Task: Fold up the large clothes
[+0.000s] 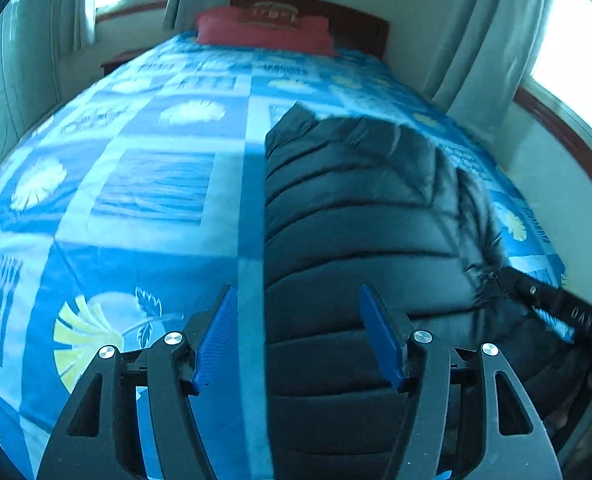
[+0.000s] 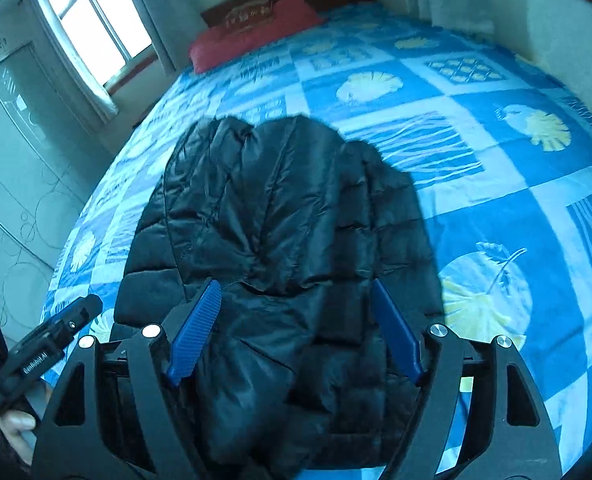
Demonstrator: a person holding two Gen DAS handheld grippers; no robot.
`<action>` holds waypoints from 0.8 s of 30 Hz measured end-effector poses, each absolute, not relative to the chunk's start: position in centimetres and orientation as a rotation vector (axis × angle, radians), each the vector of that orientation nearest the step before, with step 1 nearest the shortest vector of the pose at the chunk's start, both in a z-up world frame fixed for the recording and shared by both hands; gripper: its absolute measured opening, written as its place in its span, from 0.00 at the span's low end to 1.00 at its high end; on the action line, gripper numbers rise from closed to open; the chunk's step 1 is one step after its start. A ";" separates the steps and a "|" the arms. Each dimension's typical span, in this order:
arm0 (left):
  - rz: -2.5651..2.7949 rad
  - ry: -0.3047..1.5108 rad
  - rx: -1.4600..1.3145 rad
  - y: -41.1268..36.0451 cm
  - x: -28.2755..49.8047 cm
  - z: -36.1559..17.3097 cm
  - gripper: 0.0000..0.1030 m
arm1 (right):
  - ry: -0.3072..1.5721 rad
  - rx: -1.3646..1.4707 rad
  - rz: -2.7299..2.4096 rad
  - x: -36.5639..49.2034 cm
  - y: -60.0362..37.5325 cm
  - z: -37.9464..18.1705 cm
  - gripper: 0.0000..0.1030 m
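Observation:
A black quilted puffer jacket (image 1: 360, 216) lies on the bed, folded into a long shape with its left edge straight. In the right wrist view the jacket (image 2: 280, 216) fills the middle, with a sleeve folded over its top. My left gripper (image 1: 298, 304) is open and empty above the jacket's near left edge. My right gripper (image 2: 296, 300) is open and empty above the jacket's near end. The right gripper's body shows at the right of the left wrist view (image 1: 556, 308); the left gripper's body shows at the lower left of the right wrist view (image 2: 44, 352).
The bed carries a blue patterned cover (image 1: 136, 184) with a red pillow (image 1: 264, 32) at the wooden headboard. Curtained windows (image 1: 576, 56) stand on both sides, a wardrobe (image 2: 12, 160) at the left.

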State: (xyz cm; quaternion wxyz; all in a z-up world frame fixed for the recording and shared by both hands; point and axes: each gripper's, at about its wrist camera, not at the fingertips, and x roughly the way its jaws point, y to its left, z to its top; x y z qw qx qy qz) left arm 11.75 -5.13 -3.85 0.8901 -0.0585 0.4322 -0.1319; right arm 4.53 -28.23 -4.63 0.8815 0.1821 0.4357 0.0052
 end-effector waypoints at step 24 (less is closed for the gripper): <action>-0.438 0.910 -0.068 -10.8 12.5 -7.1 0.62 | 0.914 0.417 -0.192 0.7 -37.8 -9.9 0.18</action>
